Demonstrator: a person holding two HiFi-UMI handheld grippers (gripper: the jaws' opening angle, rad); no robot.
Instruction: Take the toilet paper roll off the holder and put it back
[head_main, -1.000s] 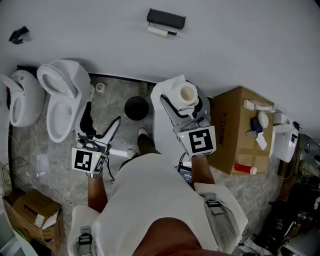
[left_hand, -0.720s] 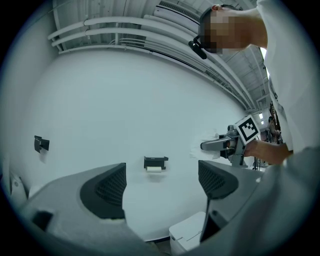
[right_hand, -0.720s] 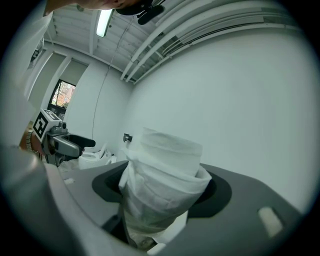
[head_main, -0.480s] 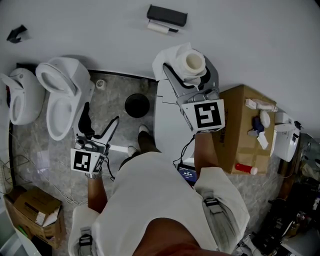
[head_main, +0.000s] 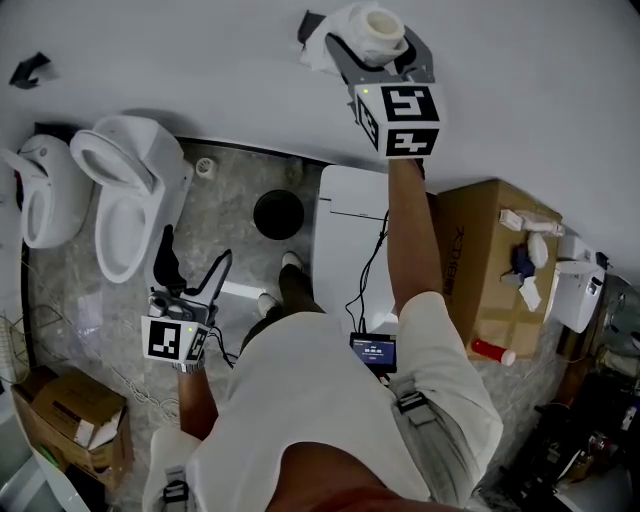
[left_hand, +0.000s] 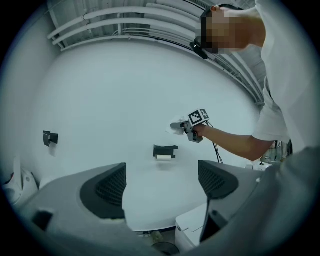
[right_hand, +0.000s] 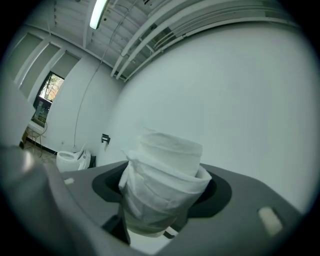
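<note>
The white toilet paper roll (head_main: 380, 22) stands upright between the jaws of my right gripper (head_main: 375, 48), which is shut on it and held high against the white wall. Seen from the right gripper, the loosely wrapped roll (right_hand: 162, 187) fills the gap between the jaws. The black wall holder (head_main: 308, 24) peeks out just left of the roll. The left gripper view shows the holder (left_hand: 165, 150) with a white bar under it, and the right gripper (left_hand: 186, 126) a little above and to its right. My left gripper (head_main: 195, 257) hangs low, open and holding nothing.
Two white toilets (head_main: 130, 195) (head_main: 42, 195) stand at the left on the marble floor. A white cabinet (head_main: 350, 215) and a cardboard box (head_main: 480, 265) with small items sit below the raised arm. A black round object (head_main: 277, 213) lies on the floor. Another carton (head_main: 65, 425) sits bottom left.
My right gripper has carried the roll up from above the white cabinet to the wall beside the holder. The left gripper has barely shifted.
</note>
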